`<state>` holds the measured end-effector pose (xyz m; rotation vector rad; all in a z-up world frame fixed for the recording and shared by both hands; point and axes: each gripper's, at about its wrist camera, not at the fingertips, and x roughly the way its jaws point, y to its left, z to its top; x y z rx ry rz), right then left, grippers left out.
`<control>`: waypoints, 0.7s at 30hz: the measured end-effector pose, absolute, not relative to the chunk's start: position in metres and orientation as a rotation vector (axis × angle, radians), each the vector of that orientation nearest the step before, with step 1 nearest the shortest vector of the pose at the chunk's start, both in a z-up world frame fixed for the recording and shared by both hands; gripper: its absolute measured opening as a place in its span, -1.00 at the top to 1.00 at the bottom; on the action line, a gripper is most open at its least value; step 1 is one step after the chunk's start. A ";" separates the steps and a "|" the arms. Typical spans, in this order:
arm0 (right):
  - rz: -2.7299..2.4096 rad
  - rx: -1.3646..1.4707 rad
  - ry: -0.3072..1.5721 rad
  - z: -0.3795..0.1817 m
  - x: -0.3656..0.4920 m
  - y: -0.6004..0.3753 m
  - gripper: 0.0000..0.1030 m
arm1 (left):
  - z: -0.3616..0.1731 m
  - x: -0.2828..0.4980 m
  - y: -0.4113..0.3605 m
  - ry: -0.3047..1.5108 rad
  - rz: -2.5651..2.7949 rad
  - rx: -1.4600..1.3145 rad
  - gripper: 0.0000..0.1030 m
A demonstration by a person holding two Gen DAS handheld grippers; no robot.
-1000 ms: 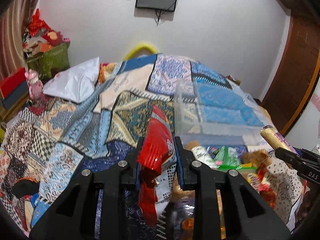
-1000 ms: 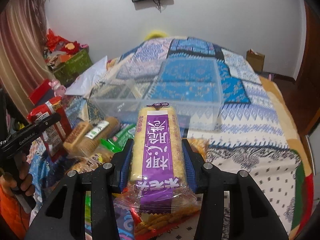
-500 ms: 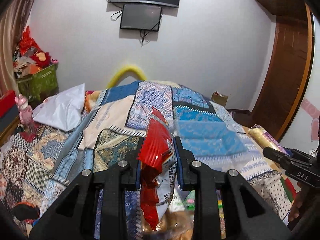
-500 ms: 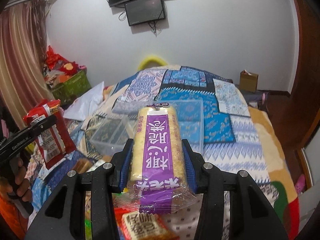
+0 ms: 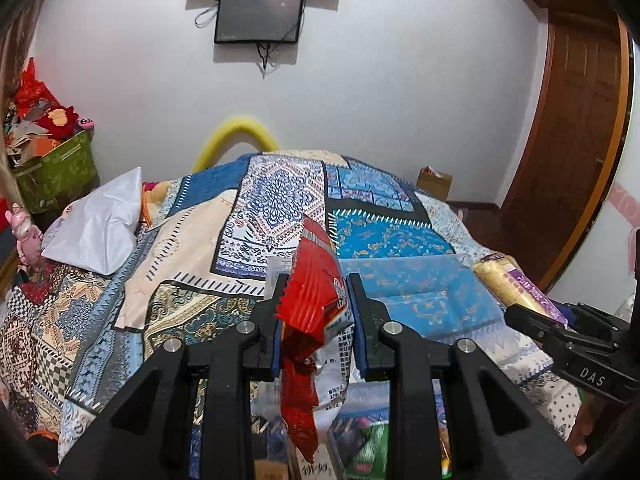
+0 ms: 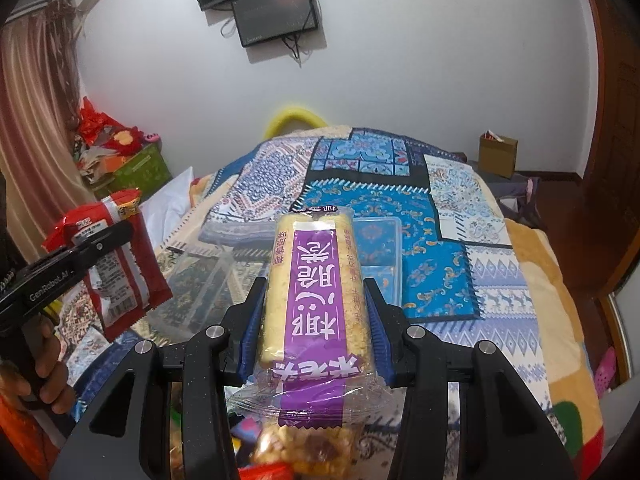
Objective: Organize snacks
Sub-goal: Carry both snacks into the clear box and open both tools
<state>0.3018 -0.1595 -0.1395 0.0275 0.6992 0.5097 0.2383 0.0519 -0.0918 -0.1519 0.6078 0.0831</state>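
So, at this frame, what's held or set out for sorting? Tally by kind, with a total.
Red snack bags: 1, shut in the left gripper, bag at
Purple-label rice cracker packs: 1, shut in the right gripper, pack at
Clear plastic bins: 1
Total: 3

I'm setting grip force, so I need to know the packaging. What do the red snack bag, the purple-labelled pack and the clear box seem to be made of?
Red snack bag: thin glossy plastic film, probably foil-lined, since it crinkles and shows silver.
Purple-labelled pack: clear shiny film over a pale crumbly bar, with slack wrapper at the near end.
Clear box: likely rigid see-through plastic; the quilt pattern shows through its walls.
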 end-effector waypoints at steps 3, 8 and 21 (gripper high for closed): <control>0.518 0.017 0.729 -0.148 0.313 -0.154 0.18 | -0.100 0.253 0.050 0.629 0.092 -0.146 0.49; 0.529 -0.004 0.775 -0.160 0.331 -0.144 0.17 | -0.112 0.274 0.049 0.657 0.102 -0.134 0.49; 0.530 -0.130 0.877 -0.190 0.350 -0.114 0.17 | -0.149 0.318 0.036 0.788 0.122 -0.046 0.48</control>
